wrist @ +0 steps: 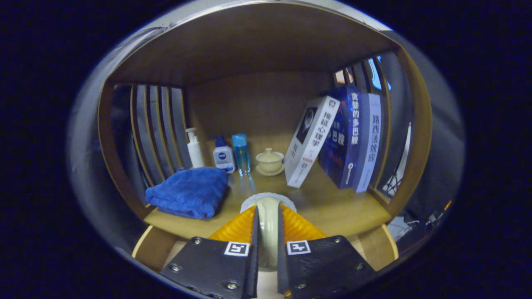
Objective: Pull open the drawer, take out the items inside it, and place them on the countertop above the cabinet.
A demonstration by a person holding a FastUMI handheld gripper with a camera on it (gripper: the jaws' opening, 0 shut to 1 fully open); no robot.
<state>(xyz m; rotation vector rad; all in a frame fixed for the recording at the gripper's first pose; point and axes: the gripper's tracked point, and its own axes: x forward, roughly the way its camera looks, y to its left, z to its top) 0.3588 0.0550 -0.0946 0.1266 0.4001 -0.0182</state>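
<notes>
My gripper [268, 212] is shut on a cream-coloured handle [268, 232] that runs up between the fingers. A white fuzzy round head [268, 197] caps the far end of the handle, like a brush or duster. The head sits at or just above the front of the wooden countertop [332, 209] inside an open-fronted wooden compartment; whether it touches the wood I cannot tell. A folded blue towel [187, 193] lies on the countertop just ahead and left of the fingers.
At the back stand a white pump bottle [194, 148], a small blue-and-white bottle [223, 155], a clear blue bottle [241, 153] and a cream lidded cup on a saucer [270, 161]. Three books [345, 137] lean at the right. Slatted side walls [158, 128] and a wooden ceiling [249, 41] enclose the space.
</notes>
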